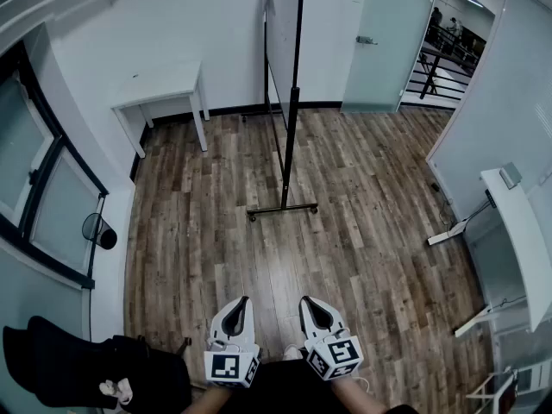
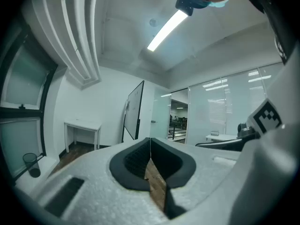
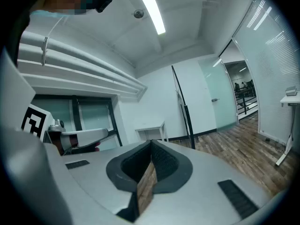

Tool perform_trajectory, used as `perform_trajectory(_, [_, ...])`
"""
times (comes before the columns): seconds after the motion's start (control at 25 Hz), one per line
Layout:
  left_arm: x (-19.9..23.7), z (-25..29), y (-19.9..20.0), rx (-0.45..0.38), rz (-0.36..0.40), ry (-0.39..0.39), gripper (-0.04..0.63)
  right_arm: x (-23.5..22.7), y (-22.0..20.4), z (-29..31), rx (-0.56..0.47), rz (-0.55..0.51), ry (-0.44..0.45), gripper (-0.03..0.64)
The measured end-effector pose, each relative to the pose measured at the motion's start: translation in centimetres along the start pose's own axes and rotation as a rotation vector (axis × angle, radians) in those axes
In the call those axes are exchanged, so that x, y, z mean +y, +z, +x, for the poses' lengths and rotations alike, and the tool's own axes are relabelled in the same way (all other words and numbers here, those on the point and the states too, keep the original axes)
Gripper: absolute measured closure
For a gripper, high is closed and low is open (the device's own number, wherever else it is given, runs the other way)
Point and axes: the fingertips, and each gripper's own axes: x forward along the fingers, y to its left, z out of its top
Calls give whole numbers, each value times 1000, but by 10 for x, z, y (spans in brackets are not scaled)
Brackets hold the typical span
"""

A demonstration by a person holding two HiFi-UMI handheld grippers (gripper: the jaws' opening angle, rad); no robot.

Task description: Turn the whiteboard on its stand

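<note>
Two pebbly white tongs [image 1: 241,301] [image 1: 307,300], tips touching, face a thin whiteboard [image 1: 280,33].

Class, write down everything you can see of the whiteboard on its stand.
The whiteboard is a tall white panel in a dark frame, upright and seen almost edge-on from the head view. A black stand holds it, ending in a cross bar with what look like castors on the wood floor. It stands near the back wall, apart from the white table. Only the floor touches it.
</note>
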Motion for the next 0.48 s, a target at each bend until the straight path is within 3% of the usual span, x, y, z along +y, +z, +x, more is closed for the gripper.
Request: perform_trajectory(0.48, [-20, -4, -7, 12, 1, -1, 577, -8, -4, -17, -8, 15, 8, 604])
